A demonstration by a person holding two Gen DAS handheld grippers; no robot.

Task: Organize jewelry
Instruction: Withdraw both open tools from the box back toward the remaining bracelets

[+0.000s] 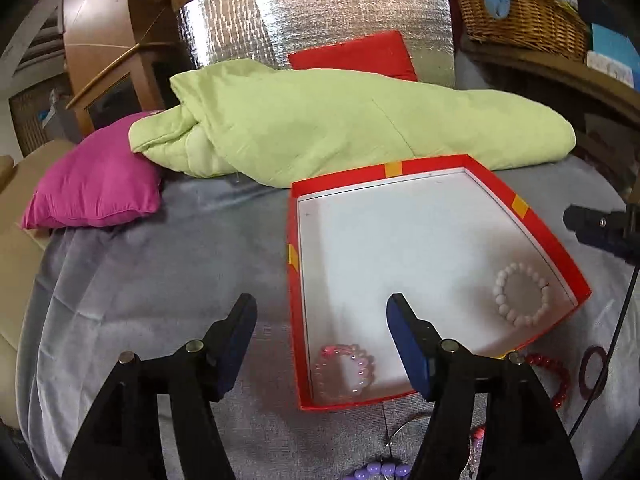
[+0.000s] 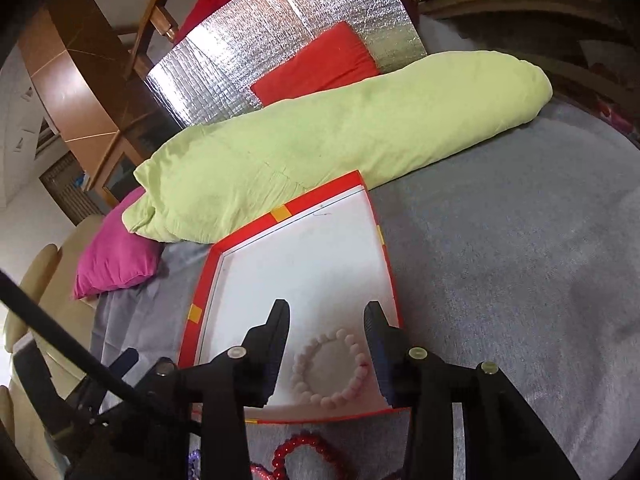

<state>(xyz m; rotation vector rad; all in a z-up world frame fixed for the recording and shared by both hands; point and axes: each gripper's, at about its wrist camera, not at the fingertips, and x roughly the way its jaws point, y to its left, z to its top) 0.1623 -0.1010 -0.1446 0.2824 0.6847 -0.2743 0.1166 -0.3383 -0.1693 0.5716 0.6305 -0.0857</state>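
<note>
We take the red box (image 1: 532, 224) as our landmark: a shallow tray with a white floor, red walls and yellow tape patches, lying flat on the grey bedspread (image 1: 160, 280). Its long axis runs away from us toward the green quilt (image 1: 340, 120), which lies just past its far wall with its own length running across the bed.

Inside the box we see two bracelets, both lying flat as closed rings. The pink bracelet (image 1: 346, 370) sits in the near left corner. The white bead bracelet (image 1: 520, 294) lies against the right wall, near the near right corner.

Our left gripper (image 1: 322, 312) hangs above the box's near left wall, its fingers spread apart with nothing between them; the pink bracelet lies below, free of the pads. Our right gripper (image 2: 326, 320) hovers over the near end of the box, fingers parted and apart from the white bead bracelet (image 2: 330, 368), which lies on the floor under the gap.

Outside the near wall, on the bedspread, we see a red bead bracelet (image 1: 558, 380), a dark ring-shaped bangle (image 1: 596, 368) beside it, and purple beads (image 1: 380, 471) at the bottom edge; a thin silvery piece there may be a chain, but the view is too poor to tell.

A magenta cushion (image 1: 96, 184) lies well left of the box.
</note>
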